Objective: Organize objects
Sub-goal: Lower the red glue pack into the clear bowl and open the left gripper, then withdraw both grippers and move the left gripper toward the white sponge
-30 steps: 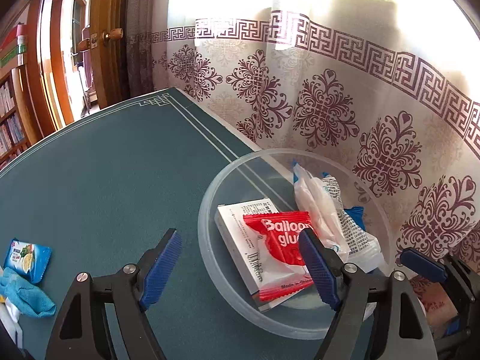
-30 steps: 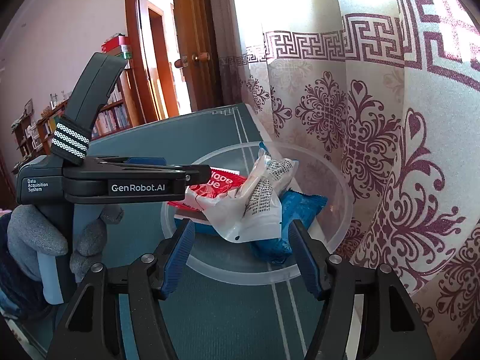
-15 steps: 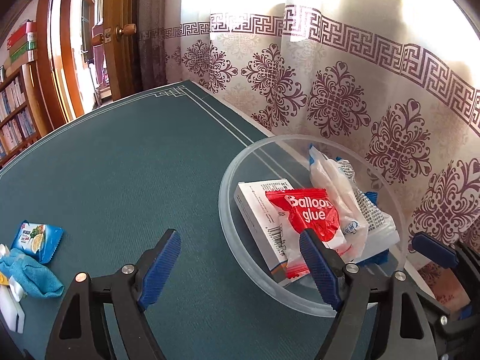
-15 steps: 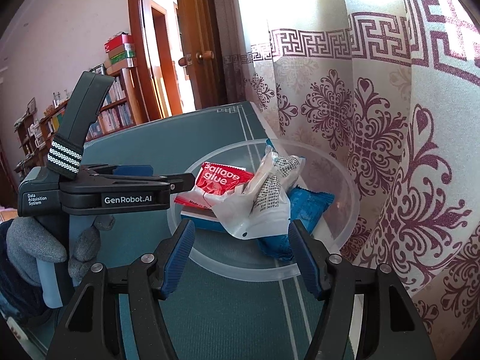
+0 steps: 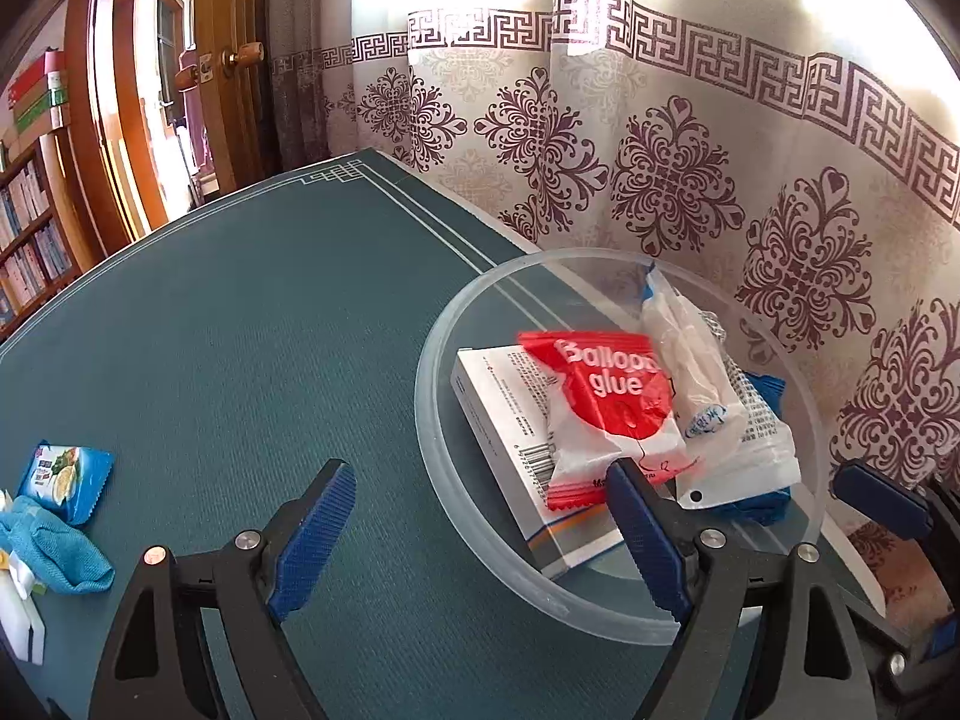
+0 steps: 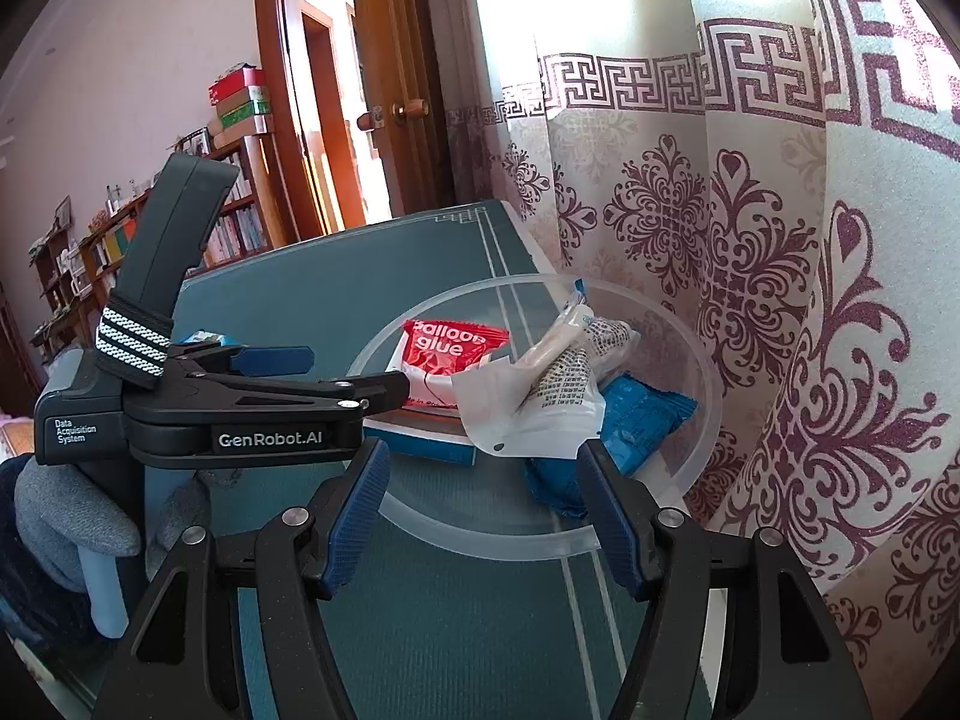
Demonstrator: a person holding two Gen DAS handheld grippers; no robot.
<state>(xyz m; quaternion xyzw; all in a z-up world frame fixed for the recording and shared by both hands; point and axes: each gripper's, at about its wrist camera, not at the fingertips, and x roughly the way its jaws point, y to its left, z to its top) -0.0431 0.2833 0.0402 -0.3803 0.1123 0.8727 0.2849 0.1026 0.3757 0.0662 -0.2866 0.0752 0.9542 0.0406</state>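
Near the curtain edge of the green table [image 5: 240, 324], I have the clear bowl [image 5: 432, 420] serving as the collection point, which is why both tongs sit close around it. My left tongs [image 5: 480, 534] are spread wide and grip nothing, one finger over the table, the other over the bowl's near side. My right tongs [image 6: 480, 510] are likewise wide apart and empty, poised just in front of the rim. Inside the bowl lie a white box [image 5: 510, 420], a red balloon glue packet [image 5: 606, 396] on top of it, a white plastic pouch [image 5: 714, 408] and a blue packet [image 6: 642, 420]. Well apart, at the far left, a blue lemon-print packet [image 5: 63, 480] and a blue cloth [image 5: 48, 552] wait unsorted; I judge they come next.
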